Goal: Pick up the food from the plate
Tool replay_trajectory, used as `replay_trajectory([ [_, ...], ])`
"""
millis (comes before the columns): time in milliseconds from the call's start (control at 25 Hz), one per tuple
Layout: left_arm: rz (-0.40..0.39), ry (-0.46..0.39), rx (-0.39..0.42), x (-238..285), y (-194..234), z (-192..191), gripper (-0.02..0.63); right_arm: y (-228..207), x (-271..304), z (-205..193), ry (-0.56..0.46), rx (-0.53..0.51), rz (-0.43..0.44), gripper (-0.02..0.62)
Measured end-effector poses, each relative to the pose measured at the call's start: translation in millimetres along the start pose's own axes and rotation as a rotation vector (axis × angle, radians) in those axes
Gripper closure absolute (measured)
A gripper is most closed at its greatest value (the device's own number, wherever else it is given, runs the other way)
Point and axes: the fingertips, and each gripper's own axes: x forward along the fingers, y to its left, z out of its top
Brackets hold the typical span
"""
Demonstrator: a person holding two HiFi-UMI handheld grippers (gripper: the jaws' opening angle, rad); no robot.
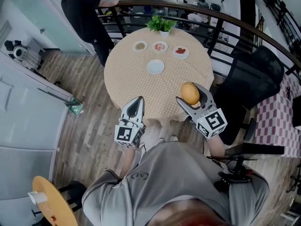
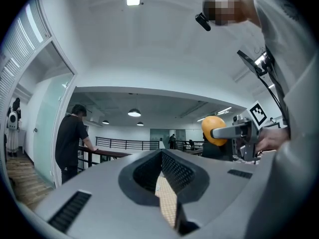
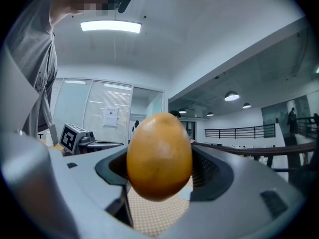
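At the upper left of the head view, a person in black (image 1: 84, 13) is seen standing beside a curved railing (image 1: 188, 7). In the lower left corner a round yellow surface (image 1: 52, 207) is partly shown.

Left of the lower centre, the left gripper (image 1: 139, 101) is held over the near edge of the round table (image 1: 124, 79), which is covered with a checked cloth. Its jaws are brought together at the tips. Nothing is held between them, and in the left gripper view only the cloth is seen through the narrow slit.

On the far half of the table three small plates of food are set in a row: the left plate (image 1: 140, 46), the middle plate (image 1: 160, 46) and the right plate (image 1: 181, 52). A white plate (image 1: 155, 67) is placed nearer the table's centre, and a potted plant (image 1: 161, 23) is set at the far edge.

Right of centre, the right gripper (image 1: 192, 96) is clamped on a yellow-orange, egg-shaped food (image 1: 189, 93), which is held in the air above the table's near right edge. In the right gripper view the food is pressed between the two jaws, with the cloth visible below it.

At the far right a black chair (image 1: 256, 76) and a red-and-white checked surface (image 1: 277, 119) are seen.
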Motion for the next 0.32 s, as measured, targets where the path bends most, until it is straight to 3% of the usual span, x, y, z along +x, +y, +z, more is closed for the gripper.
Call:
replay_trajectory([
  [320, 0.018, 0.026, 0.018, -6.9, -4.5, -2.3, 0.595, 6.9, 6.6, -7.6, 0.016, 0.005, 0.031, 0.262],
])
